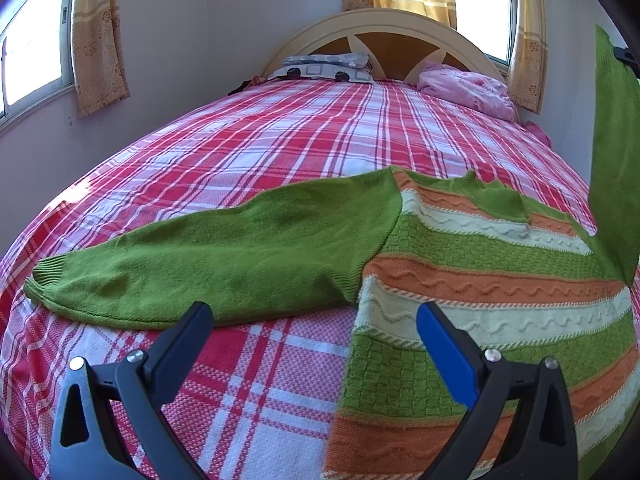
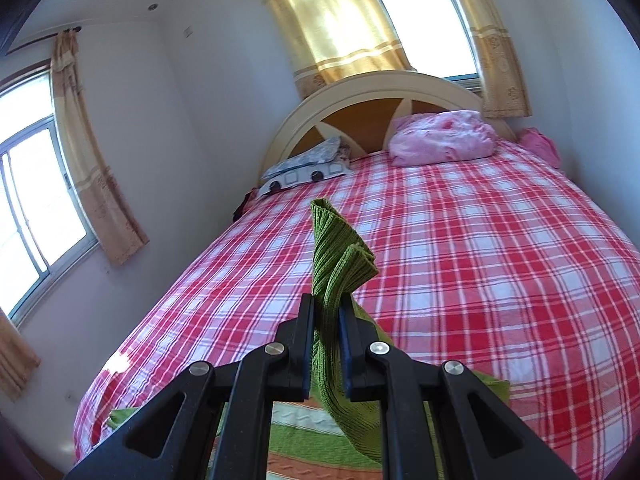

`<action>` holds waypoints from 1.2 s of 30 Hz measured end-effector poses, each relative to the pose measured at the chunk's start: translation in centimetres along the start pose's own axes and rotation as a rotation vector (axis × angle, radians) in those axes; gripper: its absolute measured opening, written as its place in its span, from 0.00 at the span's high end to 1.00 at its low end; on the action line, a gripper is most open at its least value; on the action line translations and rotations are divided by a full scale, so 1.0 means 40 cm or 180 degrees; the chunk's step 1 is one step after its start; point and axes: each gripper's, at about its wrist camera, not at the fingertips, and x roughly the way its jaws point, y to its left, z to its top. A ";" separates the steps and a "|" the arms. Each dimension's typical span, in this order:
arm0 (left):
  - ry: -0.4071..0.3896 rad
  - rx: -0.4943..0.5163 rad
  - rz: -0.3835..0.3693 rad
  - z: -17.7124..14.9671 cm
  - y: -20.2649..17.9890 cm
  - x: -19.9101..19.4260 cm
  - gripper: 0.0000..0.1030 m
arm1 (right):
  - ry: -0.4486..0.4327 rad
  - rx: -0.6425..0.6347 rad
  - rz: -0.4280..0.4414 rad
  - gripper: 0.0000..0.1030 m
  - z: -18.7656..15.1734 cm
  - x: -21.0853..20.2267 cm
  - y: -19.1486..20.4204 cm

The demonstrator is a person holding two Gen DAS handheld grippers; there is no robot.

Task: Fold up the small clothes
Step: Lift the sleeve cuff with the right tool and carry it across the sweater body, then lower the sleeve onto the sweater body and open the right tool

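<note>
A small knitted sweater (image 1: 480, 264) with green, orange and cream stripes lies flat on the bed. Its green left sleeve (image 1: 200, 264) stretches out flat to the left. My left gripper (image 1: 316, 320) is open and empty, just above the bed near the sleeve's armpit. My right gripper (image 2: 326, 312) is shut on the ribbed cuff of the other green sleeve (image 2: 340, 264) and holds it up above the sweater. That raised sleeve (image 1: 614, 152) also shows at the right edge of the left wrist view.
The bed has a red and white plaid cover (image 1: 280, 152). A grey patterned pillow (image 1: 324, 68) and a pink bundle (image 1: 468, 88) lie by the cream headboard (image 1: 384, 24). Walls and curtained windows stand to the left and behind.
</note>
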 end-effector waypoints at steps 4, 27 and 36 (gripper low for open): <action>-0.0007 -0.0016 0.0040 -0.003 0.017 -0.003 0.00 | 0.0145 -0.0112 0.0134 0.89 -0.045 0.060 0.068; 0.0063 0.0092 -0.0001 0.017 0.018 -0.011 0.00 | 0.1450 -0.0780 0.0462 0.38 -0.559 0.303 0.167; 0.0531 0.0133 -0.0546 0.052 -0.101 0.078 0.21 | 0.1124 -0.1200 -0.0147 0.38 -0.581 0.127 0.054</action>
